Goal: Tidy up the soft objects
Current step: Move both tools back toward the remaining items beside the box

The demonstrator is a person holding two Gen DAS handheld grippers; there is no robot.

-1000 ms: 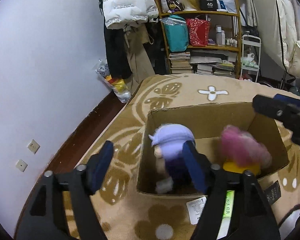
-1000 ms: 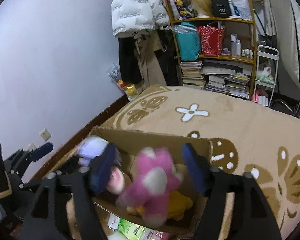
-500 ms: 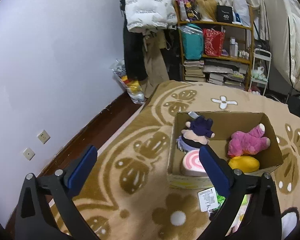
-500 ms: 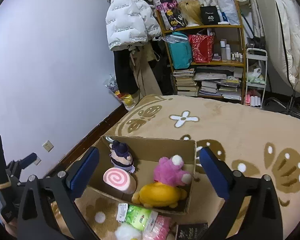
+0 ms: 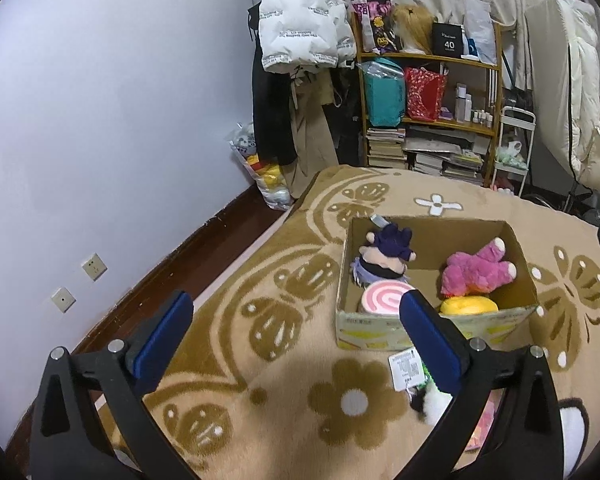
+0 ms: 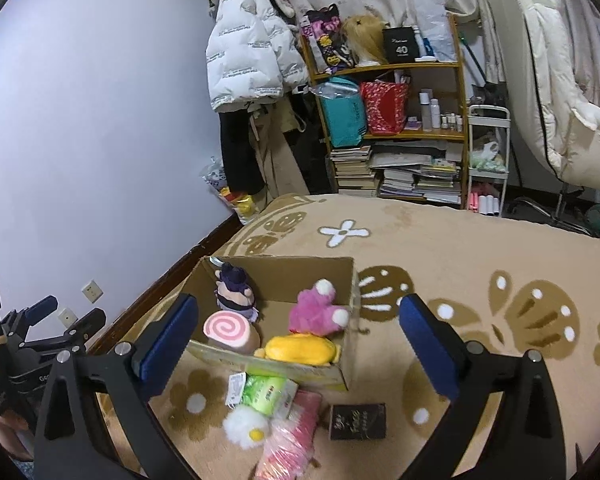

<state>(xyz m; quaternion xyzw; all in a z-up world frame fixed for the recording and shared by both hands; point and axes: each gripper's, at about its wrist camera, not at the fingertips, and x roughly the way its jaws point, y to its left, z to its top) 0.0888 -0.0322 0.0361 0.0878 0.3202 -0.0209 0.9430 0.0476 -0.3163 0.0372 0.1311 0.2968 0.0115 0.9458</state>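
Both claws, left claw (image 5: 292,312) and right claw (image 6: 298,316), hang released above the carpet (image 6: 480,248). Just ahead sits the cardboard box (image 5: 380,330) holding plush toys (image 6: 318,314). Beyond stand a cluttered bookshelf (image 6: 396,136) and the lilac wall (image 5: 100,100).

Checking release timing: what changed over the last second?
Both grippers let go and pulled back up from the cardboard box: the left gripper dropped the purple-haired doll, the right gripper the pink plush. Both toys now lie inside; both jaws are open and empty. The box, swirl cushion and yellow plush stayed put.
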